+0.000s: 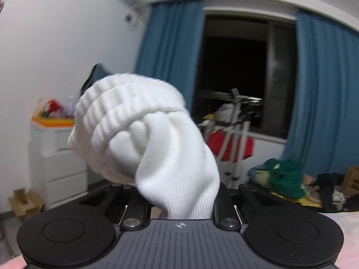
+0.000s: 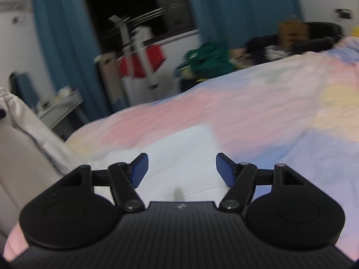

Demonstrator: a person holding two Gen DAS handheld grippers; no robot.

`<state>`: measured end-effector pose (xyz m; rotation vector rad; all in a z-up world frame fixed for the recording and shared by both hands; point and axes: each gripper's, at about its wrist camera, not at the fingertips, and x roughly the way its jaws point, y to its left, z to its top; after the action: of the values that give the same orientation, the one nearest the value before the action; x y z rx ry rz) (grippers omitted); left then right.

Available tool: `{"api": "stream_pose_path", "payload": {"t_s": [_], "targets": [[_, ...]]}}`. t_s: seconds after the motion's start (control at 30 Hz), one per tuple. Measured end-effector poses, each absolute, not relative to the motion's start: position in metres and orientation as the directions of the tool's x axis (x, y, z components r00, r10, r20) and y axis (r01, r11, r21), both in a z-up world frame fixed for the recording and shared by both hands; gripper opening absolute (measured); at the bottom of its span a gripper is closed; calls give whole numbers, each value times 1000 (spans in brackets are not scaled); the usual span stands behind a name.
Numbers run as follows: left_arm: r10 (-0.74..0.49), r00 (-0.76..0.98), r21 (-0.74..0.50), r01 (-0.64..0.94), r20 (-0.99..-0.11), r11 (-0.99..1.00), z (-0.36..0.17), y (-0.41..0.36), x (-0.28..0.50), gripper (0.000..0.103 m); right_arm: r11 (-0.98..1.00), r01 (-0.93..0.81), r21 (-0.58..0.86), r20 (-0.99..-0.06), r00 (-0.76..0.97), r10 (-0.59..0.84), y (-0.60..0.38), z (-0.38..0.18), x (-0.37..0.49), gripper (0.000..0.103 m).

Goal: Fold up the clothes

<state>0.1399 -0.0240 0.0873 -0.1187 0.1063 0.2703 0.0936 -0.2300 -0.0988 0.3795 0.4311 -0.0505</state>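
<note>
1. A bed (image 2: pixel 258 103) with a pastel cover fills the right wrist view; a flat white cloth (image 2: pixel 184 154) lies at lower centre.
2. White sock (image 1: pixel 143 139), rolled, centre of the left wrist view, clamped by the left gripper (image 1: pixel 179 206).
3. Right gripper (image 2: pixel 181 170), lower centre, spread wide above the cloth, holding nothing.

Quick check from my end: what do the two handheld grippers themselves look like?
Both match: black linkage arms on round black pivot discs, a ribbed dark grey body with a small white emblem. The right gripper shows blue finger pads; the left gripper's are hidden.
</note>
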Motion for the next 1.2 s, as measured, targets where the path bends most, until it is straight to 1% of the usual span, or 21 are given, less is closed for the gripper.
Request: {"api": "stream_pose_path", "payload": {"t_s": [0.17, 0.27, 0.33, 0.4, 0.47, 0.53, 0.57, 0.63, 0.67, 0.7, 0.73, 0.77, 0.8, 0.83, 0.87, 0.9, 1.03, 1.1, 1.13, 1.2], "targets": [[179, 981, -11, -180, -80, 984, 75, -139, 134, 16, 857, 238, 458, -404, 914, -38, -284, -99, 84, 70], [119, 991, 72, -114, -68, 991, 45, -205, 125, 16, 807, 265, 528, -388, 920, -49, -307, -103, 82, 71], [72, 994, 137, -61, -78, 989, 18, -245, 124, 17, 770, 281, 572, -377, 924, -57, -322, -106, 82, 71], [26, 994, 203, -5, -102, 979, -11, -284, 123, 18, 731, 296, 615, -367, 928, -66, -337, -109, 81, 71], [-11, 986, 279, 58, -167, 959, -46, -315, 122, 18, 699, 297, 651, -363, 930, -58, -348, -115, 83, 71], [-29, 974, 360, 111, -224, 926, -75, -335, 120, 20, 657, 278, 701, -359, 933, -11, -354, -123, 87, 71], [-36, 969, 386, 130, -243, 913, -81, -337, 118, 21, 635, 268, 725, -356, 934, 12, -357, -127, 89, 71], [-46, 959, 437, 170, -280, 884, -94, -341, 115, 26, 588, 248, 770, -347, 936, 59, -363, -136, 92, 71], [-50, 953, 461, 190, -299, 867, -100, -343, 114, 27, 562, 239, 792, -341, 936, 82, -366, -140, 94, 71], [-54, 947, 484, 210, -317, 850, -106, -345, 113, 35, 532, 225, 816, -334, 935, 118, -367, -145, 98, 71], [-53, 941, 502, 225, -334, 835, -110, -346, 113, 48, 500, 210, 840, -325, 933, 154, -368, -150, 101, 71], [-47, 936, 512, 232, -348, 827, -108, -345, 115, 54, 470, 200, 860, -319, 928, 189, -368, -155, 105, 71], [-46, 932, 519, 241, -360, 820, -106, -343, 116, 64, 444, 190, 876, -312, 924, 220, -367, -158, 109, 71], [-50, 927, 522, 253, -372, 815, -106, -337, 116, 71, 418, 179, 890, -303, 920, 250, -365, -161, 112, 71], [-55, 922, 523, 265, -382, 810, -105, -328, 113, 74, 392, 170, 904, -293, 914, 279, -363, -165, 115, 71], [-58, 918, 521, 274, -393, 808, -104, -314, 106, 79, 382, 158, 910, -286, 909, 304, -360, -166, 118, 71], [-73, 892, 494, 314, -447, 811, -101, -253, 79, 84, 425, 157, 891, -314, 891, 329, -346, -163, 124, 72], [-63, 887, 467, 300, -458, 832, -98, -227, 70, 86, 445, 163, 880, -328, 887, 324, -340, -161, 124, 81], [-55, 888, 454, 286, -457, 844, -96, -217, 67, 89, 451, 166, 877, -334, 885, 324, -337, -160, 124, 82], [-37, 889, 429, 256, -456, 866, -92, -196, 60, 89, 474, 181, 862, -359, 878, 316, -332, -160, 125, 83]]}}
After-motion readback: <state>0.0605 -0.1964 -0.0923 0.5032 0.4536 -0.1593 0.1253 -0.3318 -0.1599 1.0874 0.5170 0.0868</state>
